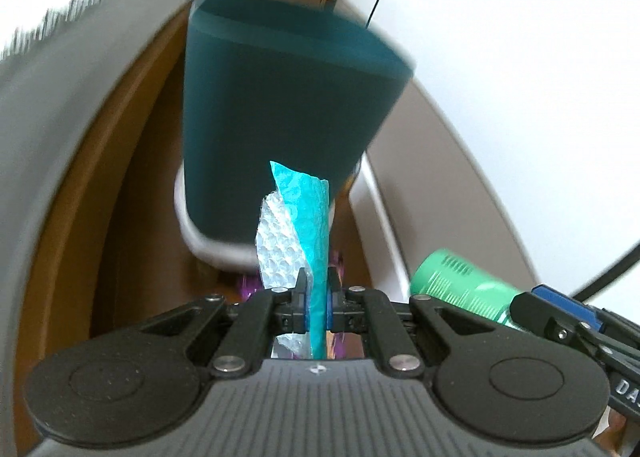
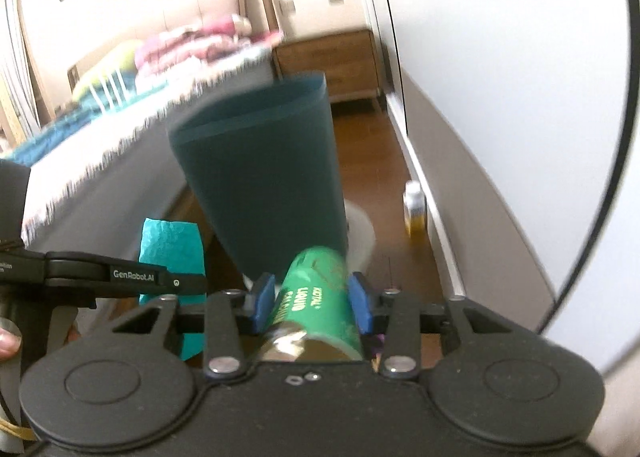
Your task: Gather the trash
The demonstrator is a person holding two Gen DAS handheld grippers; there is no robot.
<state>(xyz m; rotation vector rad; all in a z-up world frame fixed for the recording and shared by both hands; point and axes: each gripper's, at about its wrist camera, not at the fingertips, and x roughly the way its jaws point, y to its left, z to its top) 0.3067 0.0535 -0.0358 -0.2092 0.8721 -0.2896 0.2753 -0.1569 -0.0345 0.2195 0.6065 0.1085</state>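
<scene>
Both grippers carry trash toward the tall dark-teal bin (image 1: pixel 288 105), which stands on the brown wooden floor (image 2: pixel 384 161) in the aisle between the grey bed side (image 1: pixel 80 105) and the white wall (image 1: pixel 520 77).

The left gripper (image 1: pixel 318 297) has its jaws pressed nearly together, pinching a crumpled turquoise bubble-wrap mailer (image 1: pixel 308 217); the clear bubble lining shows at its left edge, and the piece stands upright out of the blue pads. The right gripper (image 2: pixel 310 301) grips a green cylindrical can with yellow lettering (image 2: pixel 316 297) across its body, a blue pad on each side, with the can's open metal end toward the camera.

Both pieces appear to be clear of the floor, just short of the bin and below its rim. To finish the step well, each piece probably needs to be carried above the rim and over the opening before its jaws spread; the limp mailer may snag the rim if brought in low.

Pose: both grippers point forward and downward toward the bin, side by side and close together, left beside right. A small bottle with yellow contents (image 2: pixel 414 209) stands on the floor by the wall.
</scene>
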